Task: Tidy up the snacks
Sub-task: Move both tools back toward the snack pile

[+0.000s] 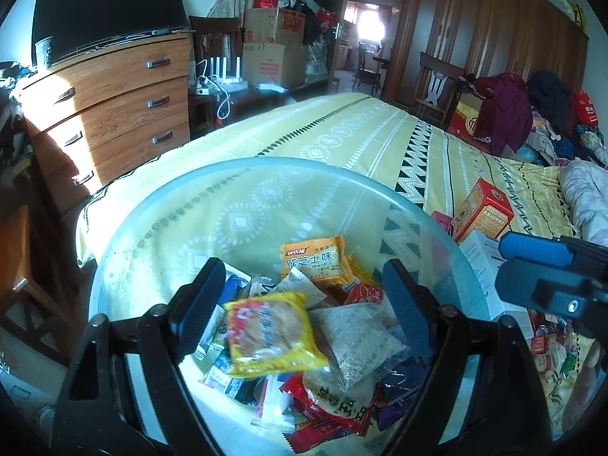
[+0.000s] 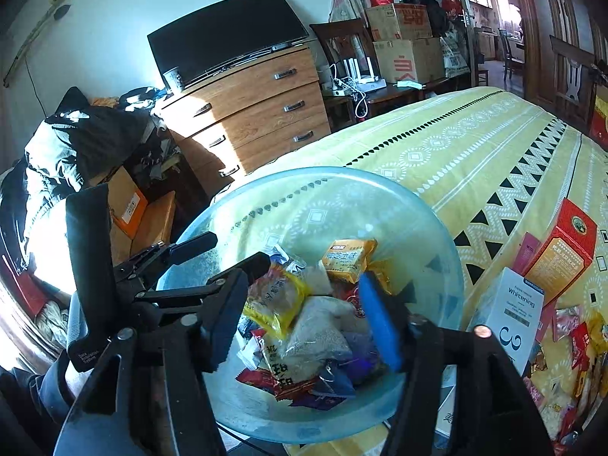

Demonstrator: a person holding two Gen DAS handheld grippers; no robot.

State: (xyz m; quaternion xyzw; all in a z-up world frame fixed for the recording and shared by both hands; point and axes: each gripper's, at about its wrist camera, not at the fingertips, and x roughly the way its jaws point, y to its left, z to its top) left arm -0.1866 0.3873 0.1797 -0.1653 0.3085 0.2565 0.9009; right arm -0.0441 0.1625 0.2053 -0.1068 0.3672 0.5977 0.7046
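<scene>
A cluttered bedroom, a yellow-patterned bed [image 1: 342, 133]. The left gripper [image 1: 300, 304] spreads wide above a yellow snack packet [image 1: 273, 336], seemingly just dropped into the clear bowl [image 2: 437, 228]; the right gripper [image 2: 304, 315], also wide, hovers over it. Loose snacks [image 2: 577, 338] await beside it.

Orange snack packet [image 1: 313, 262] in my clear bowl [image 1: 159, 205]: large "咸芝士味"; the brand strip above it is too small to read. White box [image 2: 518, 313] near the bed's right edge: "Whitening", big "3" below. Black handle [image 2: 89, 285] of my left tool: "Data Acquisition System", I think. Rice-cracker packet [image 2: 283, 366]: characters upside down, unread.
</scene>
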